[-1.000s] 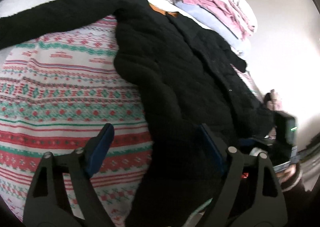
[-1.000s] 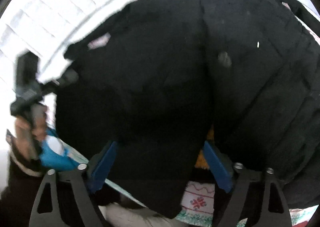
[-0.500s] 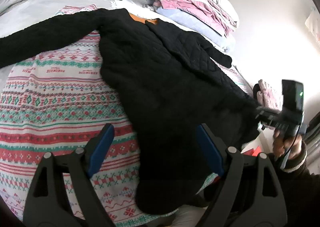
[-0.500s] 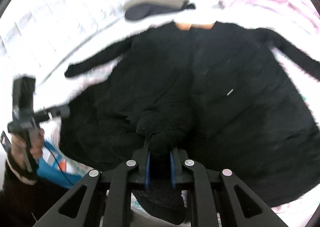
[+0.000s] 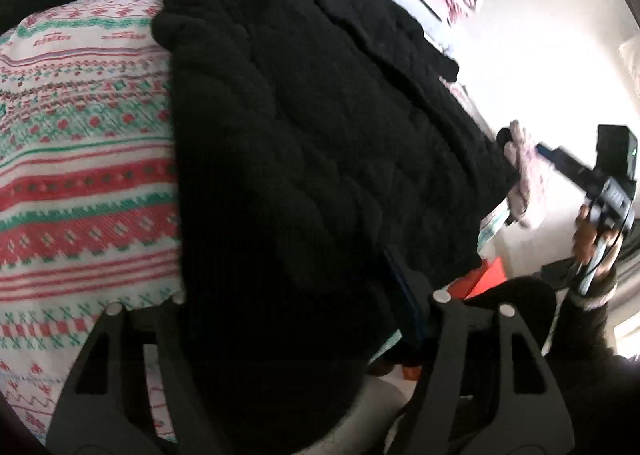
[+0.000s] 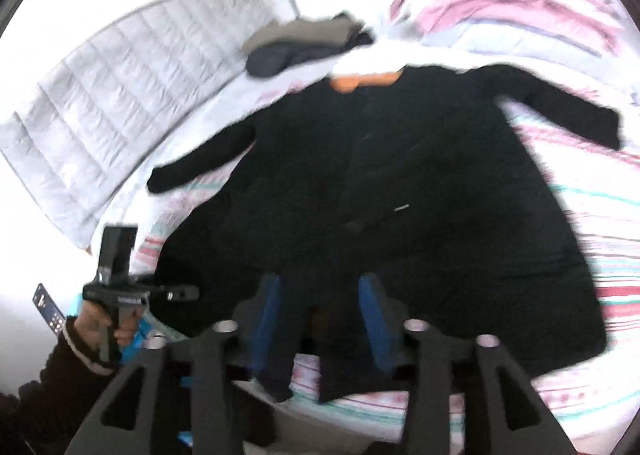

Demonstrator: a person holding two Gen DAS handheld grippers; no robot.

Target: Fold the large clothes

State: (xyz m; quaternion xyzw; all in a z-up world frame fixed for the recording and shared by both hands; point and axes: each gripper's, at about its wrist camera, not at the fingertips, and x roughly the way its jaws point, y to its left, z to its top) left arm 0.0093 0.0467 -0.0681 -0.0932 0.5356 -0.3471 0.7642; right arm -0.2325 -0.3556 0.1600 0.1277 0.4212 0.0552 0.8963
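1. Nearest in the right wrist view, the right claw [image 6: 320, 319] stands with its blue pads apart. The hem of the black coat [image 6: 400, 195] lies between them, not clamped as far as the blur lets me judge.

2. In the left wrist view, the left claw [image 5: 296, 319] hangs low over the coat's [image 5: 320, 155] lower left part. Black fabric covers the gap, and only the right blue pad shows, so I cannot tell whether it is parted or pinching the cloth.

3. The coat lies spread front-up on the bed's patterned blanket [image 5: 80, 175], with its hem at the near edge and hanging slightly over. Its orange lining [image 6: 360, 81] shows at the collar on the far side.

4. Both sleeves are stretched out sideways: one [image 6: 192, 167] toward the white quilt [image 6: 120, 103], the other [image 6: 560, 111] toward the striped side of the blanket [image 6: 600, 223].

5. Farther back sit a dark folded pile [image 6: 304, 43] and pink bedding [image 6: 520, 3], both clear of the coat.

6. By my reading the fold has barely begun. The coat is laid flat, and no sleeve or side panel is turned in. Left to do are the sleeves inward, the sides over and the length doubled.
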